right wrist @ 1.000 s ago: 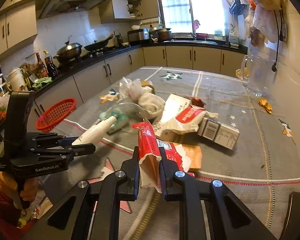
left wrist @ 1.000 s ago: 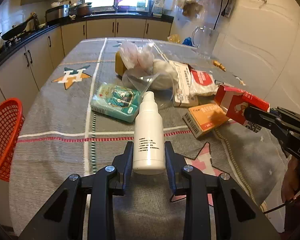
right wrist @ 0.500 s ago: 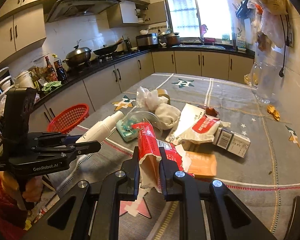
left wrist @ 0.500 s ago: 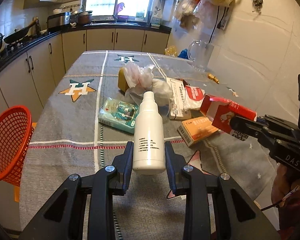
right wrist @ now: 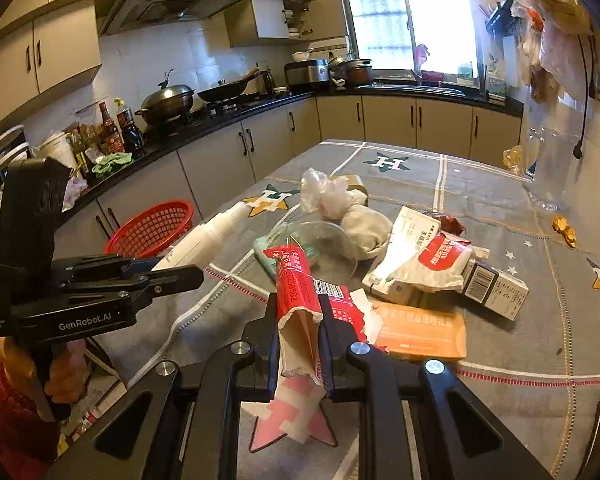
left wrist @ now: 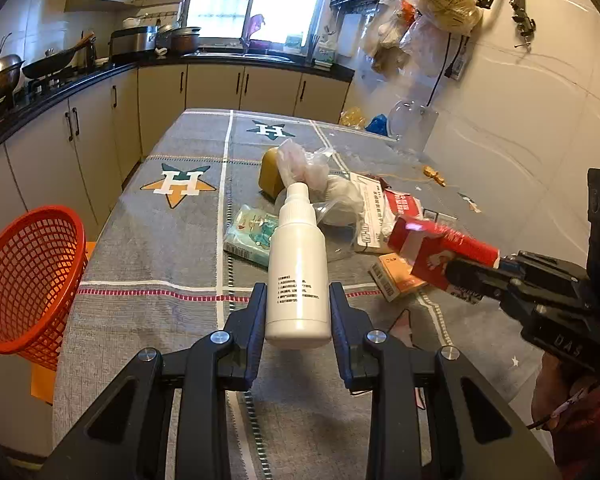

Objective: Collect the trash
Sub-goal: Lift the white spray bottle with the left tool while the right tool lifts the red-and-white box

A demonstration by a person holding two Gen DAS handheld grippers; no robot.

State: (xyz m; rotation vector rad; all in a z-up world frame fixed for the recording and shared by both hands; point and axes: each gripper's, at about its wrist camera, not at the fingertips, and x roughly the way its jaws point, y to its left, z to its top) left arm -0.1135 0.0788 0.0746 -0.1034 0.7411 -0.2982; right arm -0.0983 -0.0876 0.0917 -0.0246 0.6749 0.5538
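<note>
My left gripper point(left wrist: 298, 300) is shut on a white spray bottle point(left wrist: 298, 264), held above the table with its nozzle pointing away. The same bottle point(right wrist: 204, 240) shows at the left of the right wrist view. My right gripper point(right wrist: 298, 320) is shut on a torn red carton point(right wrist: 300, 292), squeezed flat between the pads; the carton point(left wrist: 436, 248) also appears at the right in the left wrist view. A red mesh basket point(left wrist: 28, 280) stands off the table's left edge. More trash lies on the grey cloth: a teal packet point(left wrist: 252, 234), an orange box point(left wrist: 396, 276), plastic bags point(left wrist: 312, 168).
The table point(left wrist: 172, 248) has a grey cloth with star prints. White packets point(right wrist: 416, 256) and a small barcode box point(right wrist: 496, 284) lie at the right. A clear jug point(right wrist: 548, 172) stands by the wall. Kitchen counters run along the left and far side.
Both grippers have lifted and drawn back from the table with their loads. The trash pile looks farther off, and more of the red basket shows.
</note>
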